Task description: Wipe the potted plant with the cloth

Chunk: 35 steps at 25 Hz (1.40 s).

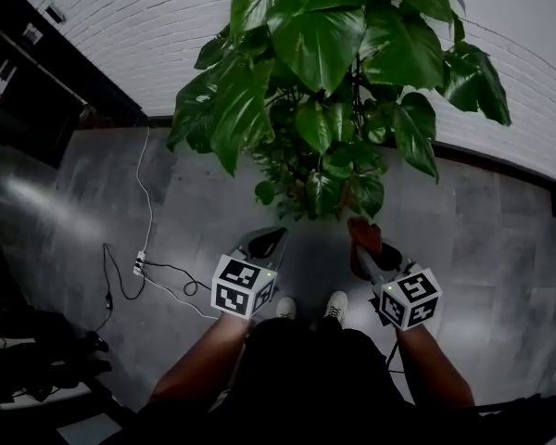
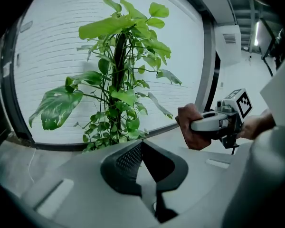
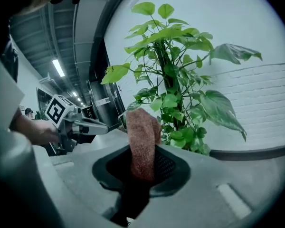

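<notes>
Cloth (image 3: 142, 144) sits clamped between the shut jaws of the right gripper (image 3: 141, 167), near the plant (image 3: 173, 80) at the far edge of the floor (image 1: 500, 239). The left gripper (image 2: 145, 163) gapes empty. Wiping seems not yet begun, so the next move is bringing the cloth onto the leaves (image 1: 320, 40).

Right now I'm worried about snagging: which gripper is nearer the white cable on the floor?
Left. The left gripper hangs right of the white cable; the right gripper, holding the cloth, is farther right again.
</notes>
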Each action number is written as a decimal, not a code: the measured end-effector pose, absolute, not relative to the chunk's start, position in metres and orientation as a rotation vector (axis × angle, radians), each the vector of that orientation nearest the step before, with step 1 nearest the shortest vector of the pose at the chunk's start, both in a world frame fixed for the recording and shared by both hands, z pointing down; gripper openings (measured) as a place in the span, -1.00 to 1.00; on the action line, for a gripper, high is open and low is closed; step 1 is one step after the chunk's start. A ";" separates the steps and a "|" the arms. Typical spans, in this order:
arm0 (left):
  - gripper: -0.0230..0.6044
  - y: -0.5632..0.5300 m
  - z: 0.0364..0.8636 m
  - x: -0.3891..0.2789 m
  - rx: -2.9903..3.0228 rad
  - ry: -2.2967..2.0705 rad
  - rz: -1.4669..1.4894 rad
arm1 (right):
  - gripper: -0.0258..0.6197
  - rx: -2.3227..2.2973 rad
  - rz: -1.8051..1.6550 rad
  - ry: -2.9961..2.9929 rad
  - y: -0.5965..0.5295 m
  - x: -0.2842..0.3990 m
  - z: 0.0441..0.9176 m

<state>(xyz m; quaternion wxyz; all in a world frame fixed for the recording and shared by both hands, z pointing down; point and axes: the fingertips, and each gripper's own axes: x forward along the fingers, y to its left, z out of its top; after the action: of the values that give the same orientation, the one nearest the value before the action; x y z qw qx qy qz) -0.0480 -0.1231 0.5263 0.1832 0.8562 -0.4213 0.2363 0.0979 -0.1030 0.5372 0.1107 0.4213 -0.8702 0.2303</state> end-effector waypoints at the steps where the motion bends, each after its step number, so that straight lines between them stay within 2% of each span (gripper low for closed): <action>1: -0.87 -0.119 0.525 -0.048 2.418 -1.175 0.662 | -0.71 1.232 0.693 -2.550 -0.096 0.094 0.542; 6: -0.87 -0.095 0.523 -0.046 2.445 -1.084 0.651 | -0.71 1.252 0.772 -2.509 -0.065 0.080 0.555; 15: -0.87 -0.064 0.503 -0.086 2.520 -0.976 0.616 | -0.71 1.425 0.848 -2.461 -0.026 0.042 0.534; 35: -0.87 -0.004 0.484 -0.153 2.639 -0.831 0.527 | -0.71 1.638 0.762 -2.393 0.061 -0.032 0.498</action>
<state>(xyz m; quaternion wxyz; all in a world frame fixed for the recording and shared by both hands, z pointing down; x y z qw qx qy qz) -0.1529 -0.0038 0.4838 0.1617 0.9247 -0.2911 0.1847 -0.0319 0.0614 0.4978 0.0716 0.5449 -0.7960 0.2536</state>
